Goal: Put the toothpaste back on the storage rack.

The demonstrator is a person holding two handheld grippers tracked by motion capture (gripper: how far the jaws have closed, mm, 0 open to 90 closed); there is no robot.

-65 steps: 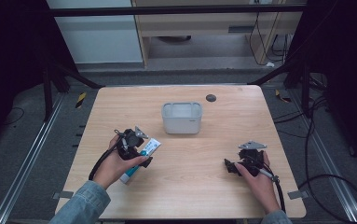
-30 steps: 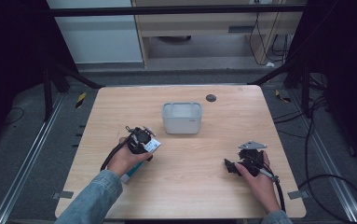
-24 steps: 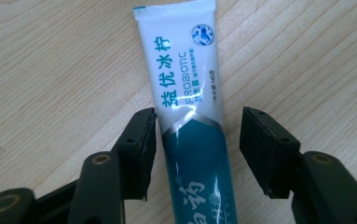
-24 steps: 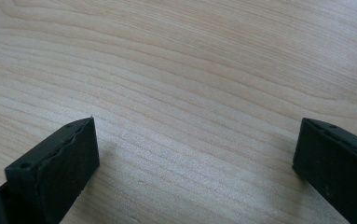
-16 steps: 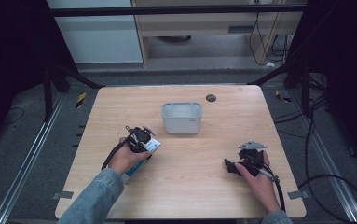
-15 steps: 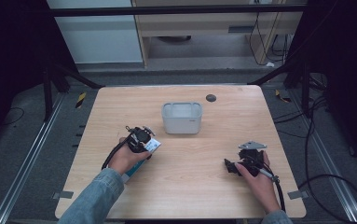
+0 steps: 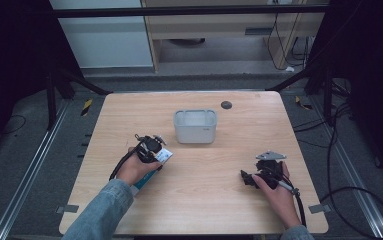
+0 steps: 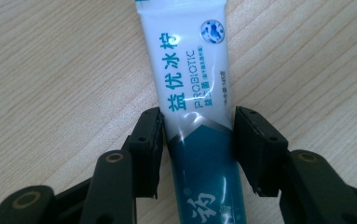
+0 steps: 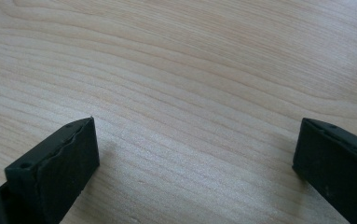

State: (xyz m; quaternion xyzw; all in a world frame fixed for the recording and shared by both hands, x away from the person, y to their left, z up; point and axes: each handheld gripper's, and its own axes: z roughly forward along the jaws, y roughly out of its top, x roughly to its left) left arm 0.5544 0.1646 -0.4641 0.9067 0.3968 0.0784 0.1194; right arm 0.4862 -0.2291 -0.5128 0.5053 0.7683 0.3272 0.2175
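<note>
A pale wooden table (image 7: 204,200) is standing on a grey floor between dark frame posts, with cables lying at the right. A grey tub (image 7: 195,126) is sitting near its middle, and a small dark disc (image 7: 226,105) is lying behind it. The left gripper (image 7: 155,151), reaching forward just left of the tub, has just been closing; its jaws are now pressing both sides of the toothpaste tube (image 8: 195,107) lying flat on the wood. The right gripper (image 7: 248,179) is resting well apart near the front right, jaws standing wide with nothing between.
</note>
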